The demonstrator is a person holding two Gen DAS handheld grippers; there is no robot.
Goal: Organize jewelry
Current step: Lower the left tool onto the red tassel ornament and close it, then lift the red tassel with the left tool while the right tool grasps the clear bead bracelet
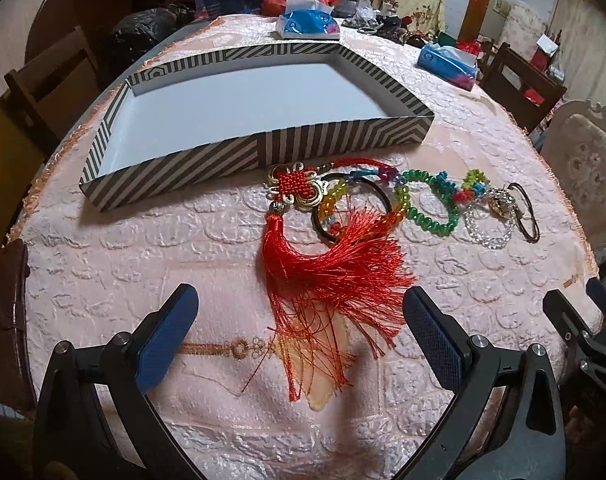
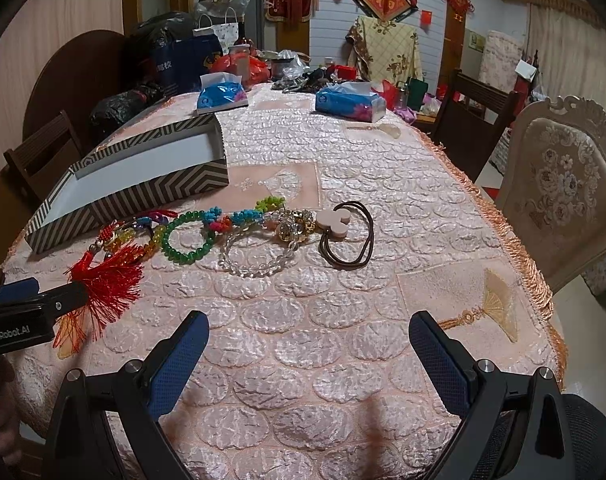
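A striped shallow box (image 1: 335, 141) with a white inside lies on the pink tablecloth; it also shows in the right wrist view (image 2: 143, 196). In front of it lies a row of jewelry: a red knot tassel (image 1: 327, 264) (image 2: 103, 280), a rainbow bead bracelet (image 1: 399, 208), a green bead bracelet (image 1: 435, 224) (image 2: 183, 254), a clear bead bracelet (image 1: 489, 236) (image 2: 255, 266) and a brown hair tie with a pink charm (image 2: 343, 240). My left gripper (image 1: 299, 320) is open, just short of the tassel's fringe. My right gripper (image 2: 309, 344) is open and empty, nearer than the jewelry.
Two blue tissue packs (image 2: 223, 98) (image 2: 349, 104) and clutter of bags stand at the table's far end. Wooden chairs (image 2: 479, 120) and an upholstered chair (image 2: 563, 192) stand along the right side. The fringed table edge (image 2: 535, 280) runs close on the right.
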